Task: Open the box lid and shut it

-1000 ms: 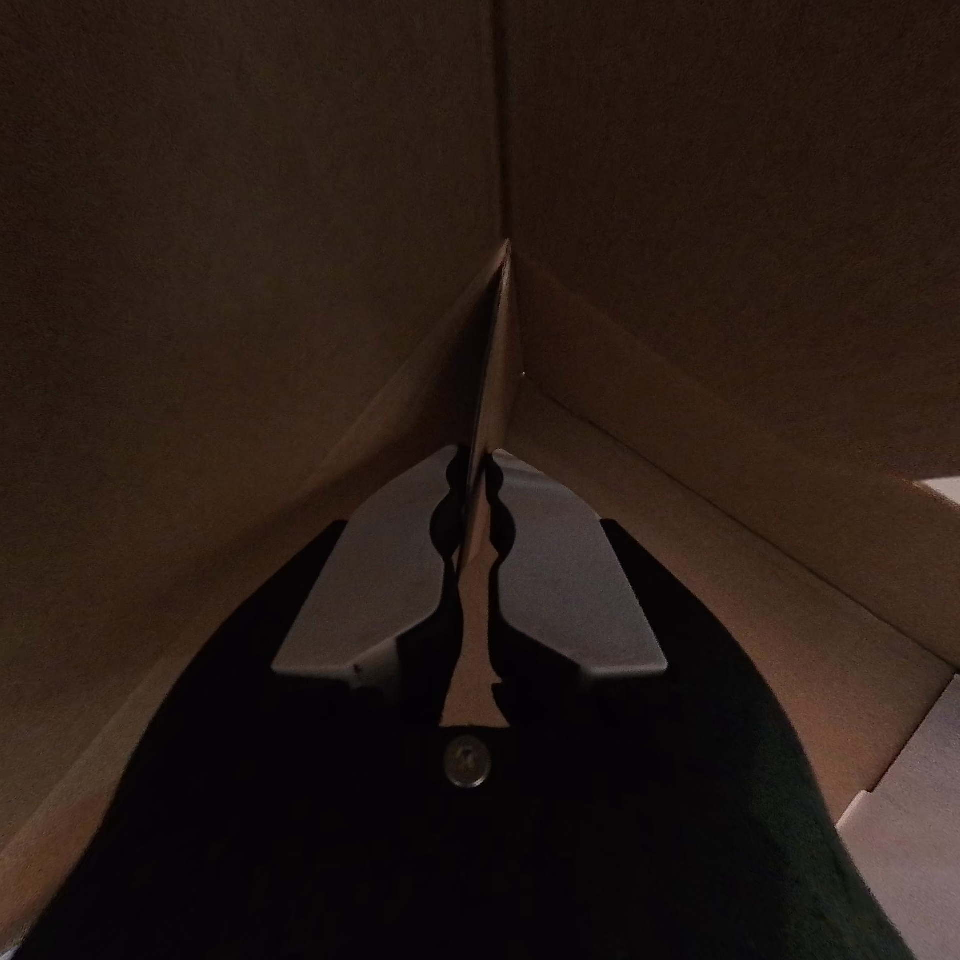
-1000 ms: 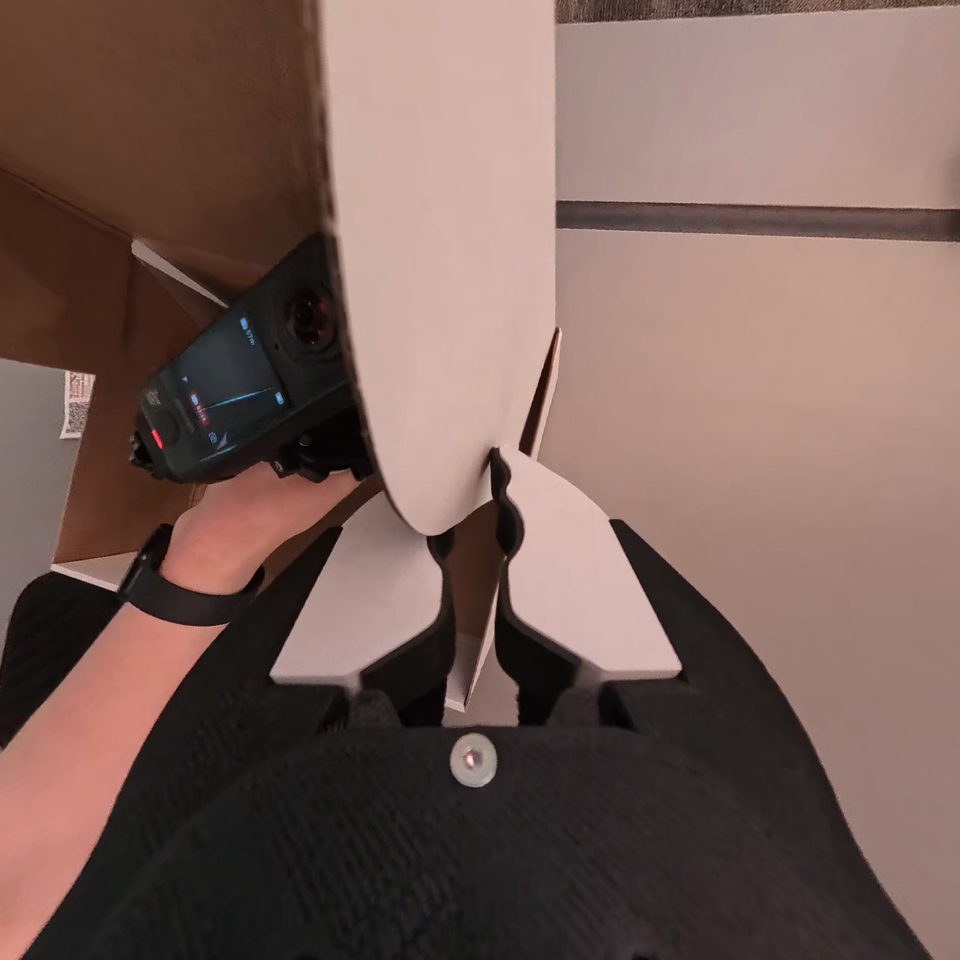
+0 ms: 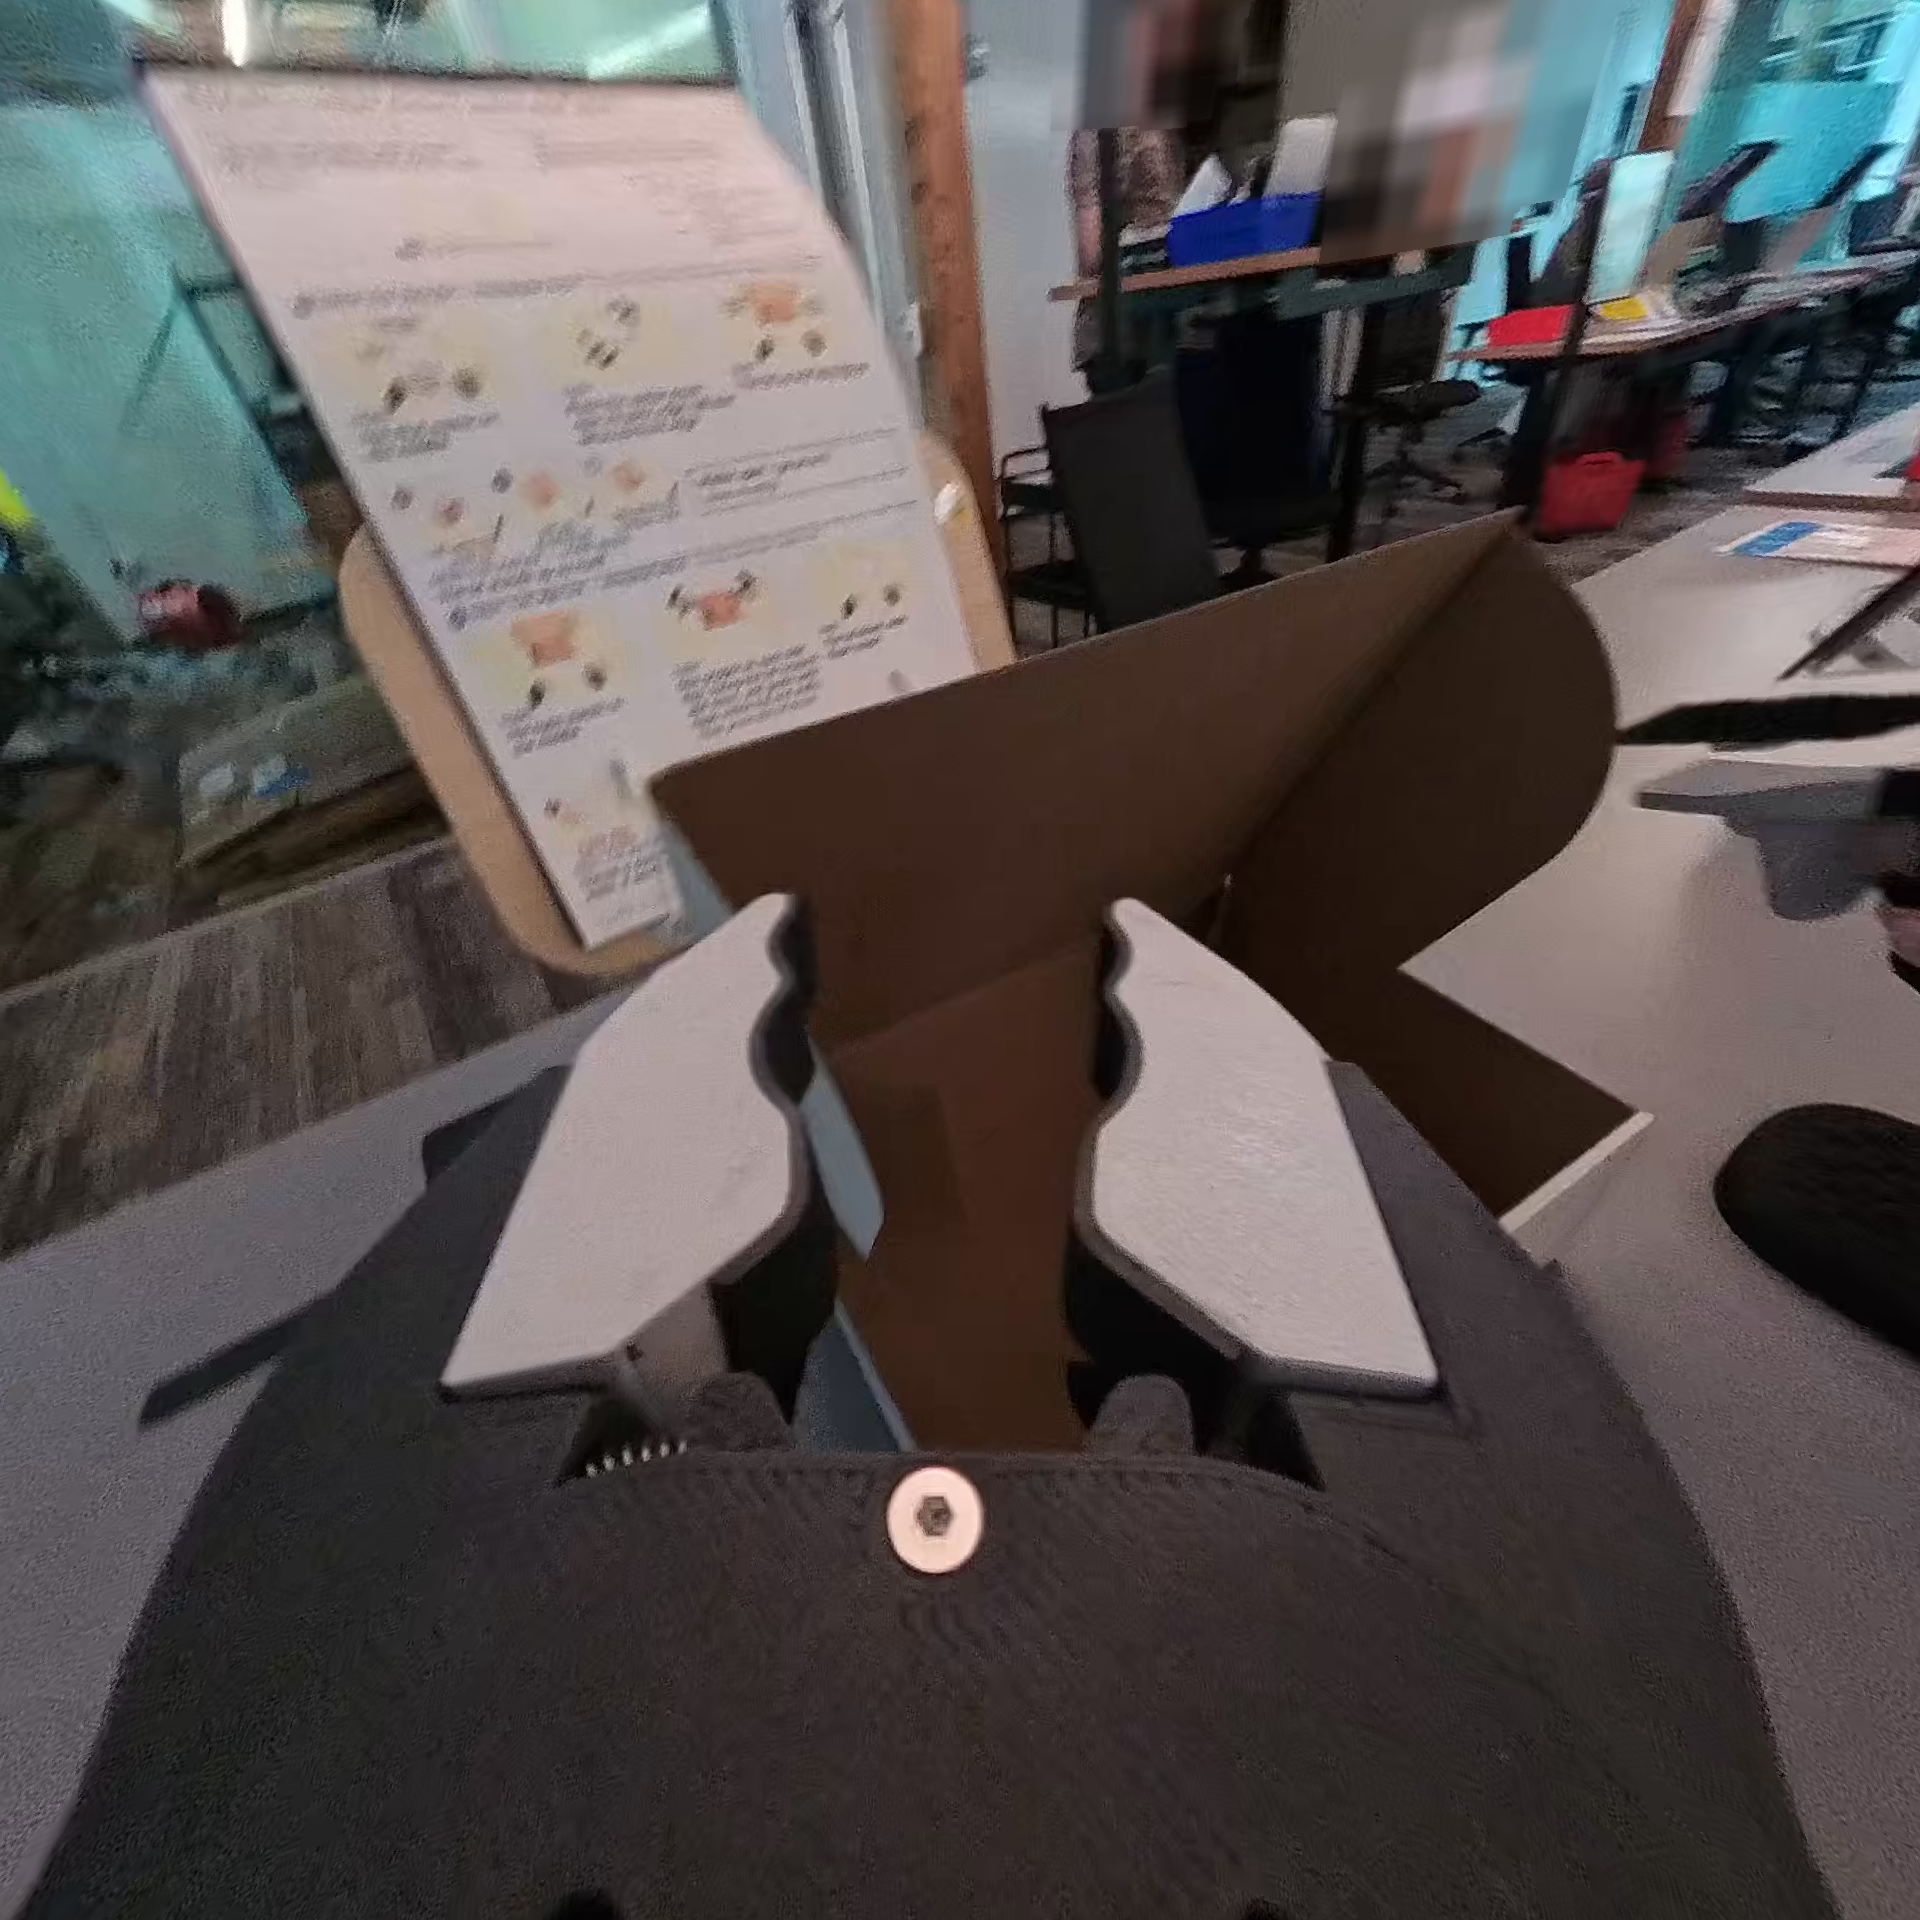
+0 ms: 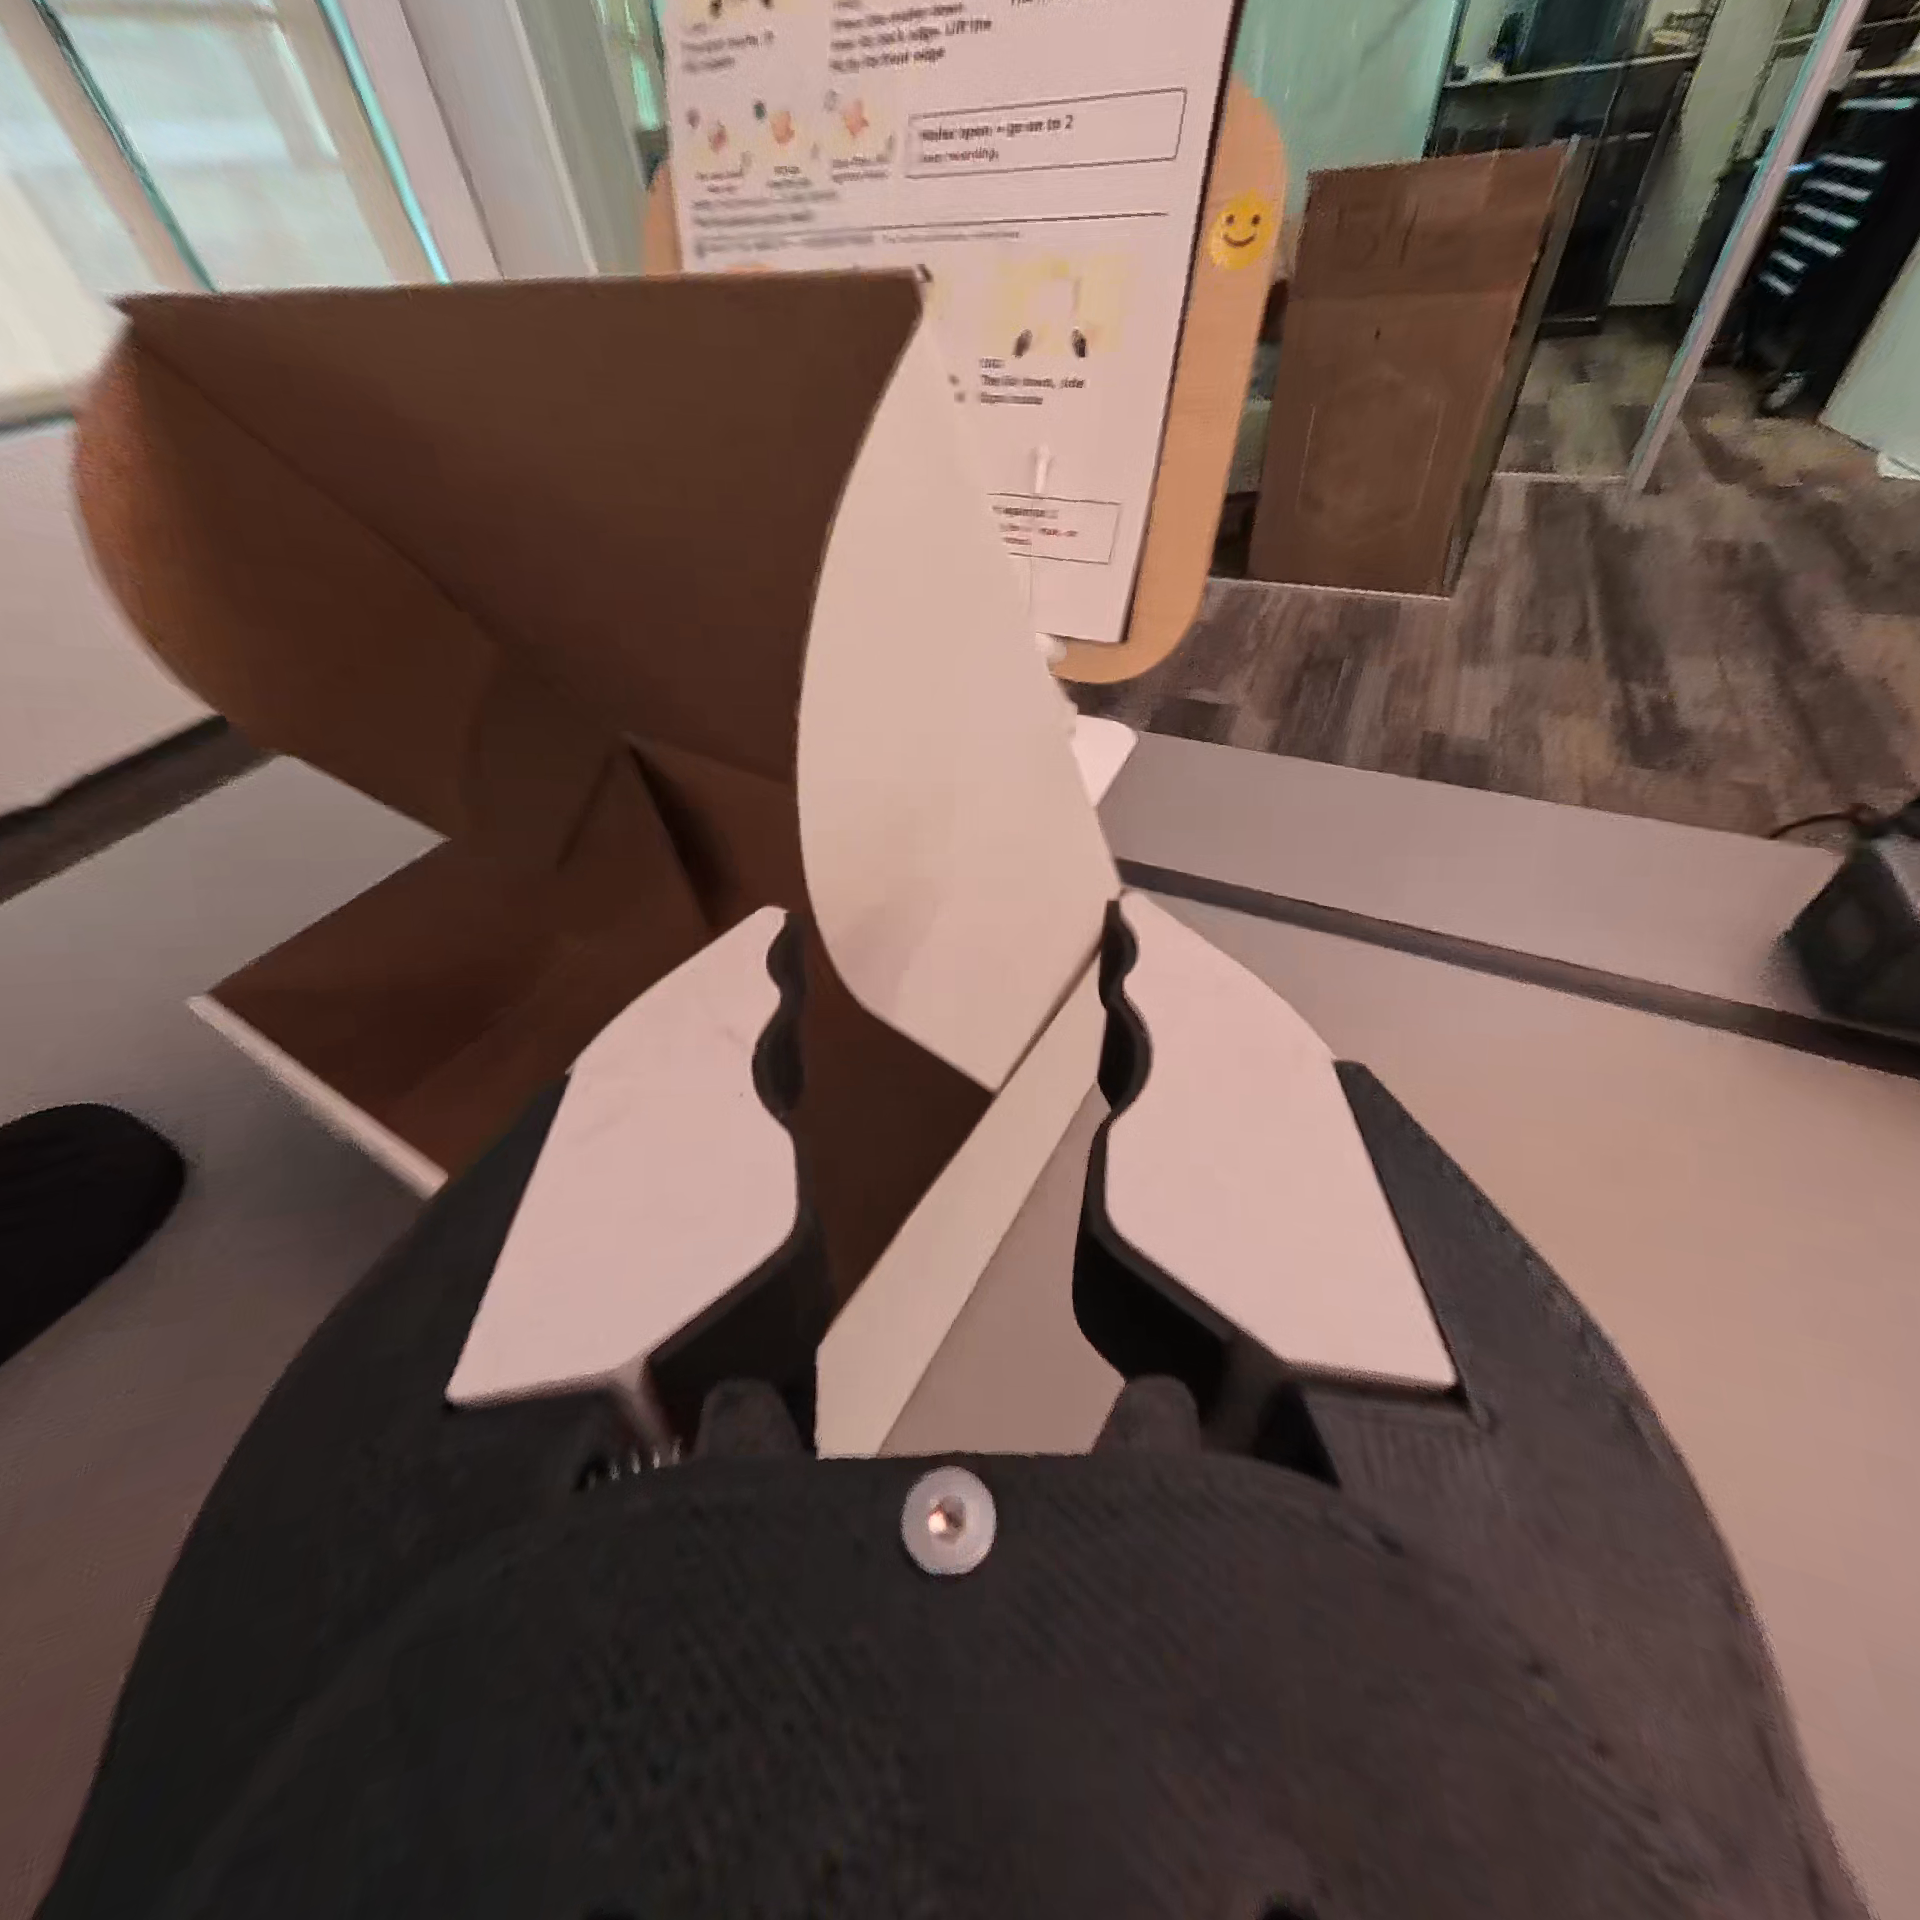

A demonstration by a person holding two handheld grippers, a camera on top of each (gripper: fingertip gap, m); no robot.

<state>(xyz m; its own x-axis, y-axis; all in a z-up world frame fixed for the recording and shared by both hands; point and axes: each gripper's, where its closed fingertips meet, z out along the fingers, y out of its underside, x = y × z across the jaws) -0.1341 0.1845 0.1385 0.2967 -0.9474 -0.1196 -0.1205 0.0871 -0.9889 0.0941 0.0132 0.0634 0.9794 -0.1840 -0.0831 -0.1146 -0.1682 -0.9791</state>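
A cardboard box (image 3: pixel 966 1195), brown inside and white outside, stands open on the grey table (image 3: pixel 1683 997). Its lid (image 3: pixel 1039 821) stands upright at the far side, with a rounded side flap (image 3: pixel 1455 727) on the right. My left gripper (image 3: pixel 951 920) is open and empty, its jaws astride the box's left wall. In the right wrist view the lid (image 4: pixel 499 468) rises ahead. Its white side flap (image 4: pixel 935 748) hangs between the fingers of my open right gripper (image 4: pixel 951 920). The box's white right wall (image 4: pixel 935 1247) runs between the jaws. Part of the right gripper (image 3: pixel 1797 821) shows at the left view's right edge.
A large poster board (image 3: pixel 582 416) leans just behind the table, also in the right wrist view (image 4: pixel 935 156). A black device (image 4: pixel 1860 935) sits on the table at far right. Chairs (image 3: pixel 1122 499) and desks stand beyond. A brown panel (image 4: pixel 1382 364) leans on the floor.
Both grippers were shut on cardboard flaps, the left inside the dark box. Now both are open and drawn back, and the lid stands up with the box open.
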